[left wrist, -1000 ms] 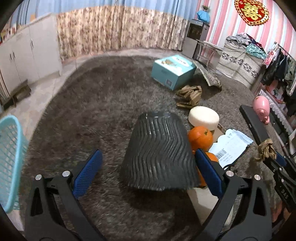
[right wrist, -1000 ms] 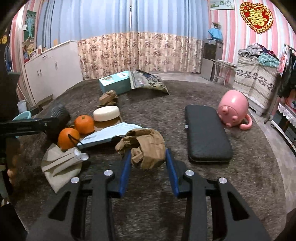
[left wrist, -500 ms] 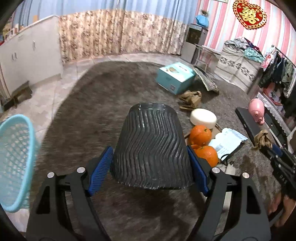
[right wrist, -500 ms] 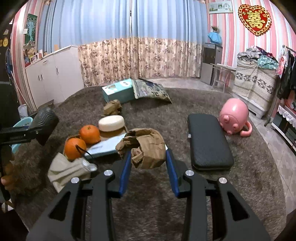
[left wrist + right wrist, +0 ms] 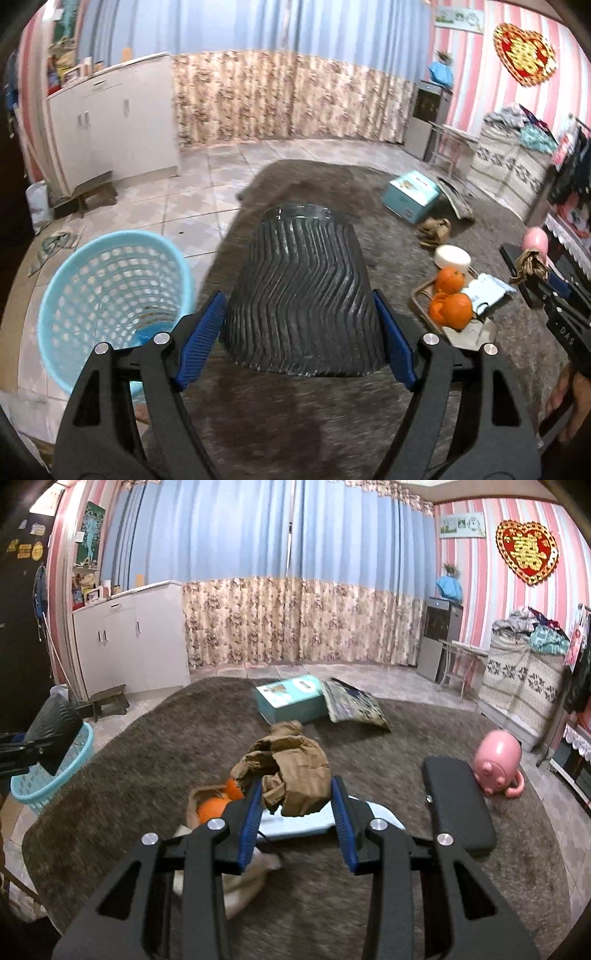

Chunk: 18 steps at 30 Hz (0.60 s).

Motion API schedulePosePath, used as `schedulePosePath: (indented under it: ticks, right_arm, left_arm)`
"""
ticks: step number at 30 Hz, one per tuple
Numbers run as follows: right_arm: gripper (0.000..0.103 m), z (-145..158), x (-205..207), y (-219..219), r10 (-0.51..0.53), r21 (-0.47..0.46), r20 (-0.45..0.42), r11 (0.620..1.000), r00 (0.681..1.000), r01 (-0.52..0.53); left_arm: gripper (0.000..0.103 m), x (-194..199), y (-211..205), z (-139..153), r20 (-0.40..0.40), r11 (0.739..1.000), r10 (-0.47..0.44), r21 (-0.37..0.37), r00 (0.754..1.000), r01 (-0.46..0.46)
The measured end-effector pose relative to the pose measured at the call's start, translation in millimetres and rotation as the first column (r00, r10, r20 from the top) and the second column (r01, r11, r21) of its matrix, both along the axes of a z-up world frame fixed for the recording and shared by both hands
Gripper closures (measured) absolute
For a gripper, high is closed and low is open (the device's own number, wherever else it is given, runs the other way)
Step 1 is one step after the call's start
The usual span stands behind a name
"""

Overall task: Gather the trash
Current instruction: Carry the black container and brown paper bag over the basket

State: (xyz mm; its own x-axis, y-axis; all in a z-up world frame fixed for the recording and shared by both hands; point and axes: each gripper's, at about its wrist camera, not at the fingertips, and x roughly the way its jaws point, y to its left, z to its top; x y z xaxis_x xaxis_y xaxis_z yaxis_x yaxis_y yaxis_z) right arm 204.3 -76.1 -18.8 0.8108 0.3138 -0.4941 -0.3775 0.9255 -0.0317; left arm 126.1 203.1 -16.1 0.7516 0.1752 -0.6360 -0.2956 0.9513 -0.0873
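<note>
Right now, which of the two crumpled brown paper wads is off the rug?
The brown paper wad clamped in the right gripper; the other wad lies on the rug by the teal box.

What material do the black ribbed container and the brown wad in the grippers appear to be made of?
Black ribbed container: probably thin plastic, glossy, with moulded wavy ridges. Brown wad: likely kraft paper, matte, with sharp creases and folds.
</note>
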Motion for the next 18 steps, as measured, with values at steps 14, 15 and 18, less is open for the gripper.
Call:
schedulePosePath:
  ticks: [14, 15, 18]
  right_arm:
    - [0.066, 21.5, -15.9, 87.5, 0.112, 0.026, 0.061, 0.993, 0.992, -0.113]
    - [0.066, 22.4, -17.0, 96.0, 0.126, 0.027, 0.065, 0.991, 0.99, -0.128]
    - [0.066, 24.7, -18.0, 113.9, 0.157, 0.032, 0.066, 0.987, 0.985, -0.159]
  left_arm:
    - [0.026, -45.1, 64.5, 14.2, 0.044, 0.988, 0.148, 0.03, 0.988, -0.15]
    - [0.026, -47.3, 68.4, 15.1, 0.047, 0.987, 0.157, 0.03, 0.986, -0.159]
    - [0.026, -53.6, 80.1, 15.8, 0.052, 0.982, 0.185, 0.034, 0.981, -0.187]
